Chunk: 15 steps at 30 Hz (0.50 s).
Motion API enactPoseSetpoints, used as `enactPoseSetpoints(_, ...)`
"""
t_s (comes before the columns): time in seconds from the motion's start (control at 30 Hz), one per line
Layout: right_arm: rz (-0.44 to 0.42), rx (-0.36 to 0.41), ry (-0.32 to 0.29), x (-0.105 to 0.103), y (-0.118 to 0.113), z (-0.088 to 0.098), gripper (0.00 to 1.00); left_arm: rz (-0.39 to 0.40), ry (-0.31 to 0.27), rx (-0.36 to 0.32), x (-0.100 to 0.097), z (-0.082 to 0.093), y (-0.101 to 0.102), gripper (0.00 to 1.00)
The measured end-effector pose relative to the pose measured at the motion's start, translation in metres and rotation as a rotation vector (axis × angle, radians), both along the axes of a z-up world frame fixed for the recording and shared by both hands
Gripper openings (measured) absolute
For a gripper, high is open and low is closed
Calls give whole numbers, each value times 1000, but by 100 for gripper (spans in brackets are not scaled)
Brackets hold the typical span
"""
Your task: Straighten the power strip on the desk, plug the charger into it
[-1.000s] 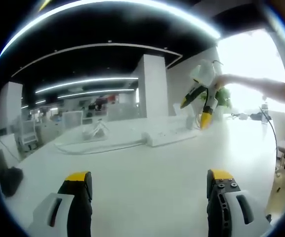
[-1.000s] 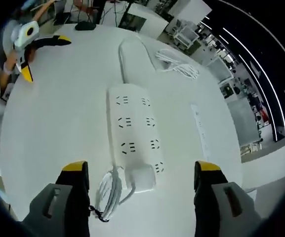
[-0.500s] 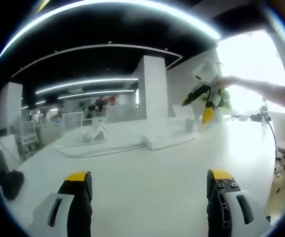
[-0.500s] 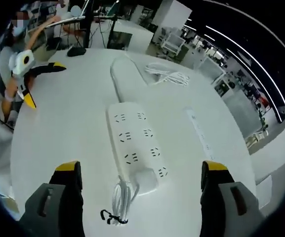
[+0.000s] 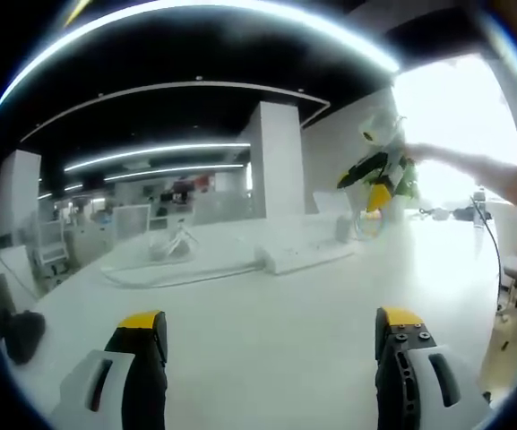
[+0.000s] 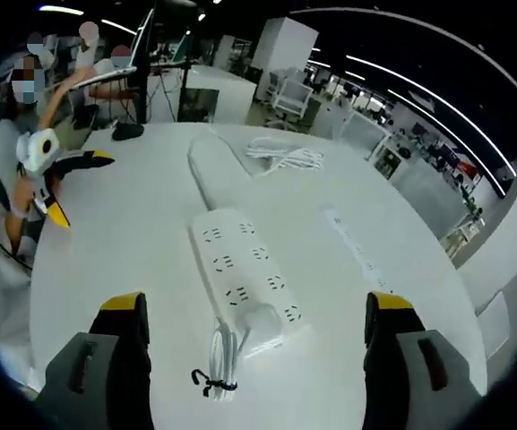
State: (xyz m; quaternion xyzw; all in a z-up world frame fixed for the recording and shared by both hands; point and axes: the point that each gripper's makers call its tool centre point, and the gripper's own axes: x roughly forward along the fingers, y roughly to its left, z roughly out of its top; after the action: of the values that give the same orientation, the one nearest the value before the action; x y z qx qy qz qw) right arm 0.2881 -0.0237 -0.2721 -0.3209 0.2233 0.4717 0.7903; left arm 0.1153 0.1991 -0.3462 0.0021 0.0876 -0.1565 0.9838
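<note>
A wide white power strip (image 6: 240, 267) lies on the round white desk (image 6: 115, 260), ahead of my right gripper (image 6: 254, 309), whose jaws stand wide open and hold nothing. A white charger block (image 6: 264, 322) sits at the strip's near end with its tied cable bundle (image 6: 217, 358); I cannot tell whether it is plugged in. My left gripper (image 6: 83, 188) hovers open at the desk's left edge, held by a hand. In the left gripper view the left gripper (image 5: 271, 321) is open over bare desk, the strip (image 5: 298, 255) lies far off, and the right gripper (image 5: 362, 192) hangs above it.
A slim white strip (image 6: 358, 253) lies to the right of the wide one. A loose white cable coil (image 6: 280, 157) and a long flat white piece (image 6: 211, 166) lie beyond it. A black object (image 6: 126, 131) rests at the far left edge. People sit behind the desk.
The right gripper has risen and tilted up, so the strip looks smaller and lower in its view. In the left gripper view the right gripper has drifted up and to the right.
</note>
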Motion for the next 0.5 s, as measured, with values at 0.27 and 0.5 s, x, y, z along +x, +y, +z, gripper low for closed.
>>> enactPoseSetpoints(0.27, -38, 108, -14, -2, -6, 17, 100, -3, -2, -1, 0, 0, 0, 99)
enactPoseSetpoints(0.5, -60, 187, -41, -6, -10, 32, 100, -5, -5, -2, -2, 1, 0, 99)
